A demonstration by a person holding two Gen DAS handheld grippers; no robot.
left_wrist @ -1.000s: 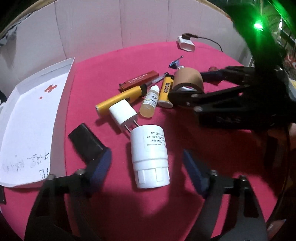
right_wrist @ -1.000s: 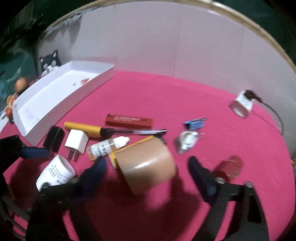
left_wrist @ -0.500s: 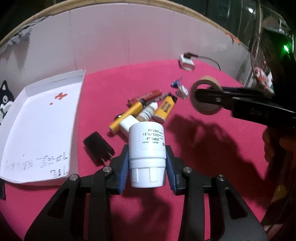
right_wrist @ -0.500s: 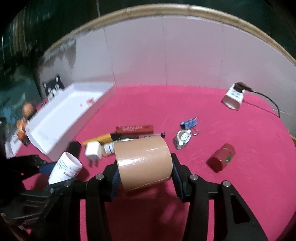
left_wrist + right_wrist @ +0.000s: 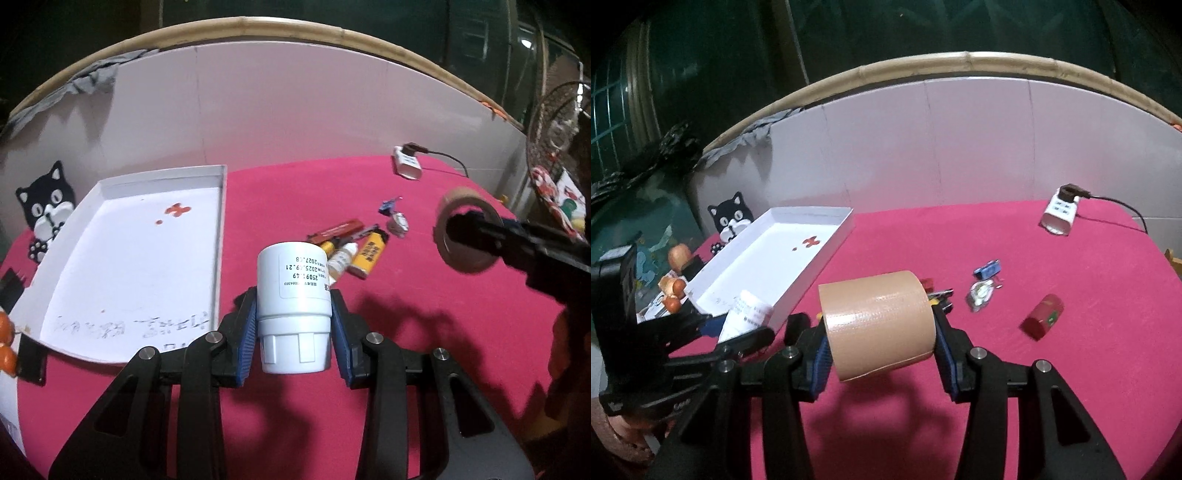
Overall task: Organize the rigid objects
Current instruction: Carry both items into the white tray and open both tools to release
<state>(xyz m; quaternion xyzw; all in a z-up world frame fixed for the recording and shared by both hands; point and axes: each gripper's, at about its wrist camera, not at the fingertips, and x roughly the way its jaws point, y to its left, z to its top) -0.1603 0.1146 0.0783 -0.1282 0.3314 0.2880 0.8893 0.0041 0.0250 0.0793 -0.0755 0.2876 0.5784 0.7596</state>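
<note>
My left gripper [image 5: 294, 334] is shut on a white plastic bottle [image 5: 293, 295] and holds it above the pink table, just right of the white tray [image 5: 129, 258]. My right gripper [image 5: 881, 341] is shut on a roll of tan tape [image 5: 877, 321], held in the air; the roll also shows in the left wrist view [image 5: 466, 230]. The white bottle [image 5: 748, 314] shows in the right wrist view near the tray [image 5: 768, 262]. Loose items lie mid-table: a yellow lighter [image 5: 369, 253], a small dropper bottle [image 5: 341, 260], a red-brown bar [image 5: 338, 230].
A red cylinder [image 5: 1042, 321], a blue clip [image 5: 987, 269] and a shiny packet [image 5: 979, 295] lie on the table. A white power strip [image 5: 1059, 214] with a cable sits at the back. A white wall panel rings the table. A cat figure [image 5: 46, 210] stands at left.
Both grippers have risen with their loads, so the table items look smaller and farther. The left gripper has carried the bottle left, closer to the tray.
</note>
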